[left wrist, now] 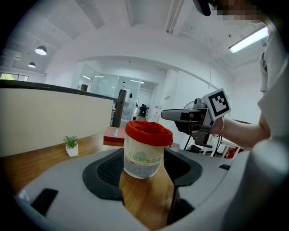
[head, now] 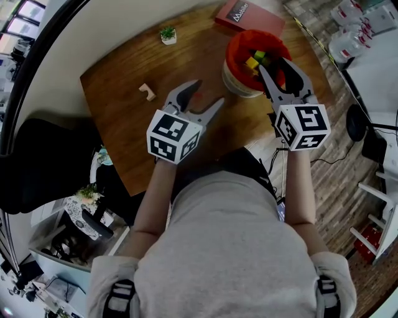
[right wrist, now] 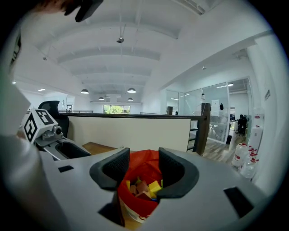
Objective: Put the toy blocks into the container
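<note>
**A:** Head view first. Where are the two tools?

**B:** The left hand-held gripper (head: 207, 93) hangs over the wooden surface (head: 118, 87), jaws spread with nothing between them. The right hand-held gripper (head: 275, 67) reaches over the mouth of the container (head: 233, 56), a pale tub with a red liner near the surface's right edge.

**A:** And the blocks?

**B:** Several toy blocks (head: 252, 62) lie inside the container. One wooden block (head: 147, 92) sits on the surface, left of the left hand-held gripper and apart from it. A potted plant (head: 168, 34) and a red book (head: 249, 15) are at the far edge.

**A:** The left gripper view?

**B:** Its jaws stand apart and empty. The container (left wrist: 143, 155) stands ahead, framed between them but untouched. The right hand-held gripper (left wrist: 169, 115) is above and beyond it.

**A:** The right gripper view?

**B:** Jaws parted, no block pinched. Directly below them is the open container (right wrist: 143, 164), with yellow, red and wood-coloured toy blocks (right wrist: 146, 187) piled inside.
</note>
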{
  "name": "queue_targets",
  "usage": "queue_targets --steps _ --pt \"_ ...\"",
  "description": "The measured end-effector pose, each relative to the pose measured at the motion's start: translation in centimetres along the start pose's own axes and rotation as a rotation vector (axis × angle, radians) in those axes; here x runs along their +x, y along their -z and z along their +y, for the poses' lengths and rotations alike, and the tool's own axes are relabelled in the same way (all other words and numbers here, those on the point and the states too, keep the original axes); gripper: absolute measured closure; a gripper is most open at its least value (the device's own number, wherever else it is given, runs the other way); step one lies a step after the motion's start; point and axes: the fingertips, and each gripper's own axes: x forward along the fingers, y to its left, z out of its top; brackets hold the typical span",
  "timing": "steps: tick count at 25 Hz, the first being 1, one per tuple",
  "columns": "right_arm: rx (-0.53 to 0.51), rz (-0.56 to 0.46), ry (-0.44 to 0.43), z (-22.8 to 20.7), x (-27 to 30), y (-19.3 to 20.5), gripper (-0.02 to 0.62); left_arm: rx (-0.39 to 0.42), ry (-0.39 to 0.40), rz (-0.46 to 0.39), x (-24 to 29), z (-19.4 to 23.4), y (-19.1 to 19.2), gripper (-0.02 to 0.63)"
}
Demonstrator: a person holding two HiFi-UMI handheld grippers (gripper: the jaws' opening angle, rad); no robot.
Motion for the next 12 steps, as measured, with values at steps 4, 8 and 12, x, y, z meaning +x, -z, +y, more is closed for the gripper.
queue_targets --steps 4,8,12 --pt "0.005 -0.009 -0.08 3.3 0.0 0.0 0.399 -0.017 -0.024 0.011 -0.6 0.7 0.8 0.327" --pt "0.009 0.002 -0.167 7.0 0.5 0.7 0.4 -0.047 -0.063 0.027 -1.6 1.9 2.0 0.327" --pt "0.007 0.043 -0.226 9.4 1.1 2.2 0.4 -0.07 -0.093 0.053 -2.3 2.9 3.5 0.327"
